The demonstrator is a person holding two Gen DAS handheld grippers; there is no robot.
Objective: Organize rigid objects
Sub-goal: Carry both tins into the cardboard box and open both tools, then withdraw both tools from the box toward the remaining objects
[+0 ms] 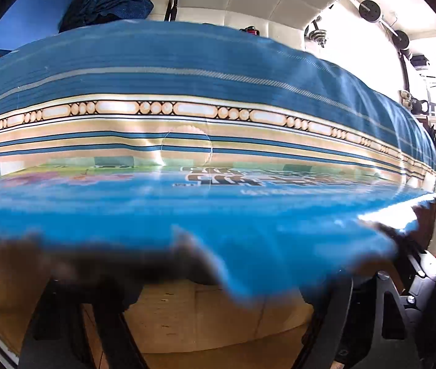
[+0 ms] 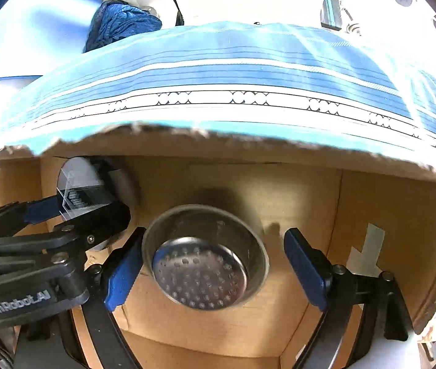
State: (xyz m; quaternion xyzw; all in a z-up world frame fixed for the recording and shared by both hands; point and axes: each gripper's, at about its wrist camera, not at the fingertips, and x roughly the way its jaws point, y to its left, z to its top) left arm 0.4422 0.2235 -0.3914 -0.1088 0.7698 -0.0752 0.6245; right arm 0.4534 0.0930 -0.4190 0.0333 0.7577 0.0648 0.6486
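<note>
Cardboard walls fill the lower half of the right wrist view: we look into a brown cardboard box (image 2: 310, 203), and its torn blue-printed flap (image 2: 218, 132) hangs ragged across the middle of the frame like a low ceiling. At lower centre sits the round perforated steel strainer cup (image 2: 205, 258), tipped so its holed bottom faces us. Our right claw (image 2: 215, 264) is spread, with its blue-padded fingers (image 2: 124, 269) on either side of the cup; the left pad lies just beside the rim, the right pad stands apart from it with bare cardboard between. We cannot tell whether the left pad touches. Right of the cup there is open box floor up to the side wall.

At left of that frame our left claw (image 2: 95, 212) reaches in from the edge; what shows of it is pinching a clear plastic piece (image 2: 76, 184) near the box's upper-left corner, close under the flap.

In the left wrist view the same flap, glossy blue, blocks the middle band, blurred at its near edge. Beyond it, in the upper half, lies a blue striped cloth with a beaded cream border (image 1: 187, 86), and a dark blue knitted bundle (image 1: 107, 0) sits at upper left.
</note>
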